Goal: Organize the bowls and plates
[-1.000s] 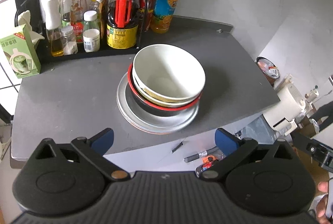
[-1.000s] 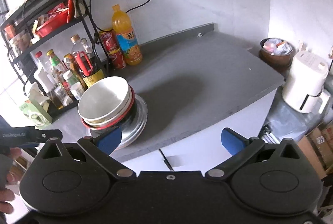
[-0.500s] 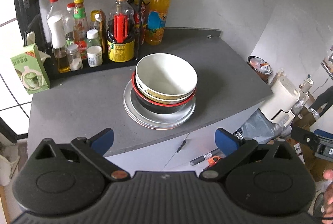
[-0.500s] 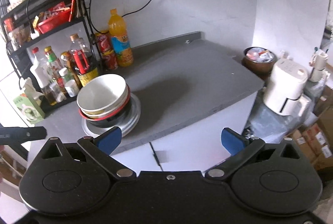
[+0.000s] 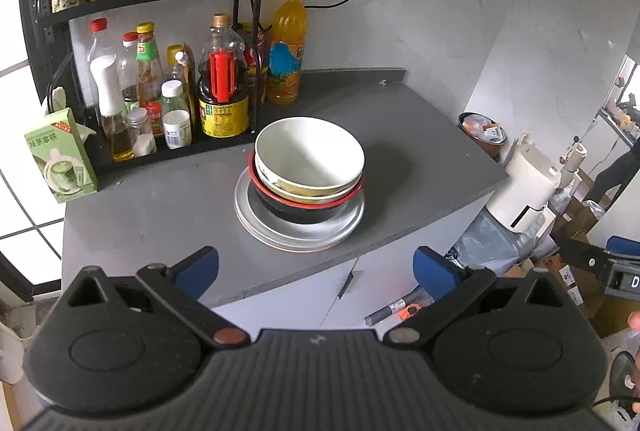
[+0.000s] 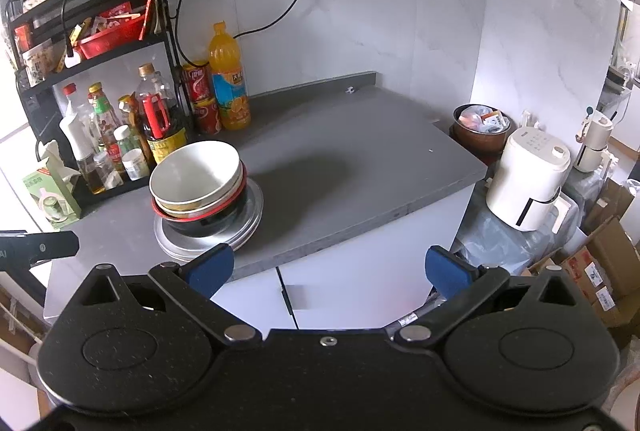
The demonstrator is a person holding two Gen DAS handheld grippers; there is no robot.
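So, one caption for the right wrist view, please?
Open right gripper facing stacked bowls on plates on a grey counter.

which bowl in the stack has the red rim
The black bowl at the bottom of the nest, resting on the plates; the white bowl on top has none.

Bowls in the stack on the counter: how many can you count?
3, all nested: a white bowl on top, a yellowish-rimmed bowl under it, and a red-rimmed black bowl at the bottom, resting on the plates. More may be hidden inside.
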